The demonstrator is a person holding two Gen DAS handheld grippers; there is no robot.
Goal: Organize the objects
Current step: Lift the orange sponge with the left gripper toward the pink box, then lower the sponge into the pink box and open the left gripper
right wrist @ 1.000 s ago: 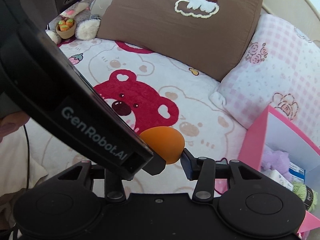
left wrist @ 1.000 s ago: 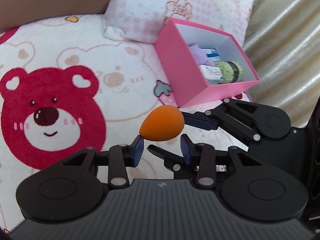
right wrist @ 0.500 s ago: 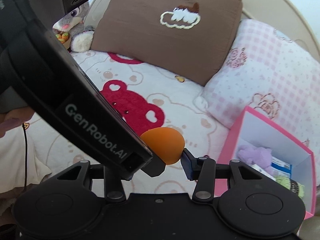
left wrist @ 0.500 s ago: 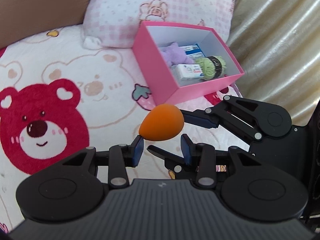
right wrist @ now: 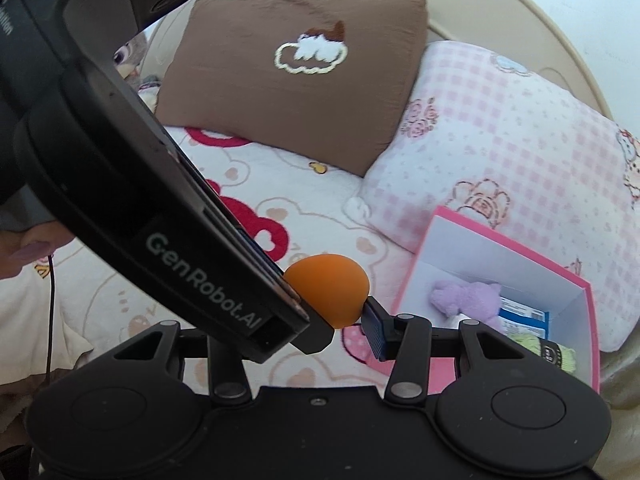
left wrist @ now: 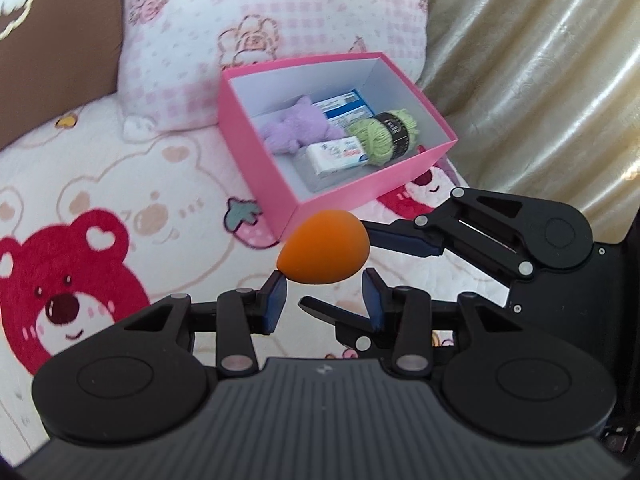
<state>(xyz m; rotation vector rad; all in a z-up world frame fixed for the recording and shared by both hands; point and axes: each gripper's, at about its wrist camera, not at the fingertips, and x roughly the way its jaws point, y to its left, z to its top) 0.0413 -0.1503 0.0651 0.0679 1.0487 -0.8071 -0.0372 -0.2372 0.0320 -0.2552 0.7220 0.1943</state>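
Both claws pinch orange sponge [left wrist: 323,249], left claw [left wrist: 323,295] beneath, right claw [left wrist: 370,268] alongside

orange sponge [left wrist: 323,255] | pink box [left wrist: 256,152] | green yarn [left wrist: 384,136] | brown pillow [right wrist: 296,80]

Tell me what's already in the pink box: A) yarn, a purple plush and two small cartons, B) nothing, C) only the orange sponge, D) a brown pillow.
A: the pink box holds green yarn, a purple plush and two cartons.
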